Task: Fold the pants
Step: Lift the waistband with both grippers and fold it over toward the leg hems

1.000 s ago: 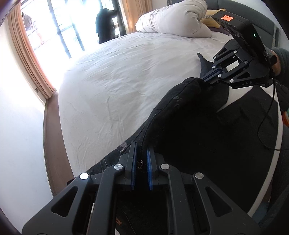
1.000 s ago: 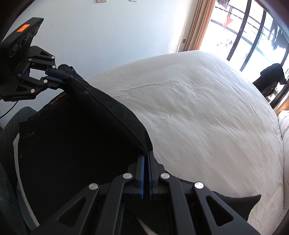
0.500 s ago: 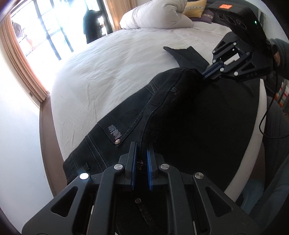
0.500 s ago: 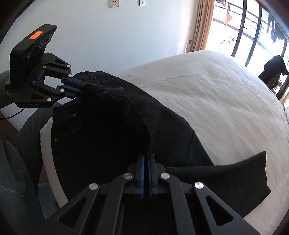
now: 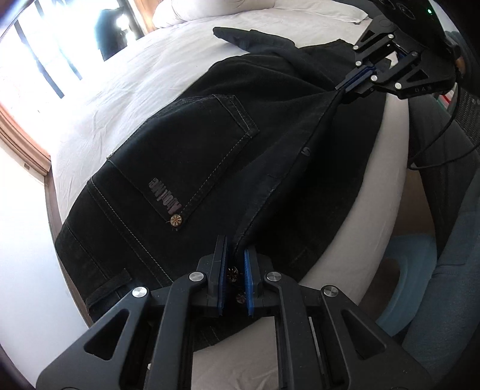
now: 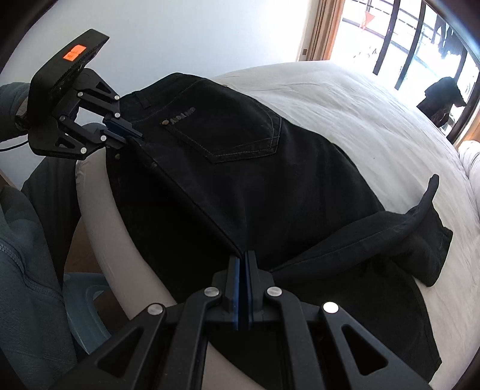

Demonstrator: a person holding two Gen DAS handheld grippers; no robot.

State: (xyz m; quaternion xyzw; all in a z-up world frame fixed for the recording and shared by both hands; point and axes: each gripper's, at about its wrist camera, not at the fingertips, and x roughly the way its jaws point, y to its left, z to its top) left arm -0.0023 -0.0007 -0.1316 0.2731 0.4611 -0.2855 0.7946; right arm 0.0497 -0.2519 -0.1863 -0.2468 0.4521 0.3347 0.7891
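Note:
Black jeans point(image 5: 192, 156) lie on the white bed point(image 5: 126, 90), back pocket up, folded lengthwise with a taut fold edge near the bed's side. My left gripper point(image 5: 235, 255) is shut on the waistband end of that edge; it also shows in the right wrist view point(image 6: 132, 133). My right gripper point(image 6: 243, 264) is shut on the same edge further along the leg; it also shows in the left wrist view point(image 5: 345, 87). The jeans point(image 6: 270, 186) have their leg ends bunched and curled up at the right point(image 6: 420, 222).
Pillows point(image 5: 228, 9) lie at the bed's head. A curtained window point(image 6: 390, 36) is beyond the far side. The bed's rounded edge point(image 6: 105, 210) drops to the floor, where a blue object point(image 5: 411, 270) sits beside the person's legs point(image 6: 30, 255).
Both grippers have carried the held edge across and down toward the near side of the bed. The jeans went from lifted and draped to lying folded flat, pocket side up.

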